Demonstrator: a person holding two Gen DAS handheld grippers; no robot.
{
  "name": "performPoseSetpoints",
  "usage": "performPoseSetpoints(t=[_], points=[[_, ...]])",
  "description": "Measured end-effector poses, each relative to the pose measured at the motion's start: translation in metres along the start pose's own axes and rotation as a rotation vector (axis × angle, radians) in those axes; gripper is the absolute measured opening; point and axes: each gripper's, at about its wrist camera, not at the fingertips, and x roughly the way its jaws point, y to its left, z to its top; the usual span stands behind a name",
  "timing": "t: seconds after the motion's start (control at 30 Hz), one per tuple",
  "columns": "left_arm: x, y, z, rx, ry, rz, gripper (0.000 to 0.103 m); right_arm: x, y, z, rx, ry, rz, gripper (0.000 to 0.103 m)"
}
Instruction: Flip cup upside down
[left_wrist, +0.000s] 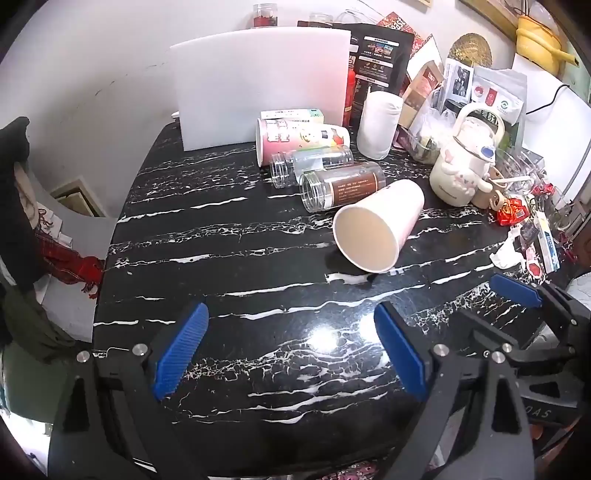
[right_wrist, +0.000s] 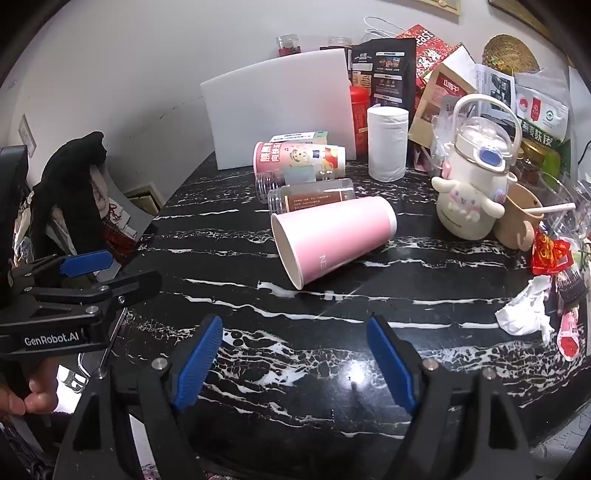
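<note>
The pink paper cup (right_wrist: 334, 240) lies on its side on the black, white-veined worktop (right_wrist: 424, 295), its open mouth turned toward the near edge and its closed base pointing back at the clutter. From the left wrist view the cup (left_wrist: 378, 227) shows its pale inside. Just behind the cup lies a clear jar with a brown label (right_wrist: 312, 199), also on its side, close enough that I cannot tell whether the two touch; behind that lie a second clear jar (left_wrist: 310, 162) and a pink printed canister (right_wrist: 299, 157). Farther behind the cup a white board (right_wrist: 280, 107) stands upright against the wall, with a roll of white paper (right_wrist: 388, 142) beside it. To the right of the cup's base stands a cream bottle with a cartoon figure on it (right_wrist: 471, 192), and nearer the edge on that side lies a crumpled white tissue (right_wrist: 524, 310). The left tool (left_wrist: 291, 354) hovers in front of the cup, well apart from it, its blue-padded jaws spread wide and holding nothing. The right tool (right_wrist: 293, 362) also hangs in front of the cup, jaws likewise apart and empty, with bare worktop between its pads.
</note>
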Motion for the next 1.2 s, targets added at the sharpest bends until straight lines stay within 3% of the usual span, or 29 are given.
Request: performPoseSetpoints(t=[1.2], points=[[-0.0039, -0.0050, -0.0068, 0.033, 0.006, -0.004, 0.091, -0.0030, 0.0036, -0.0013, -0.009, 0.002, 0.005, 0.081]])
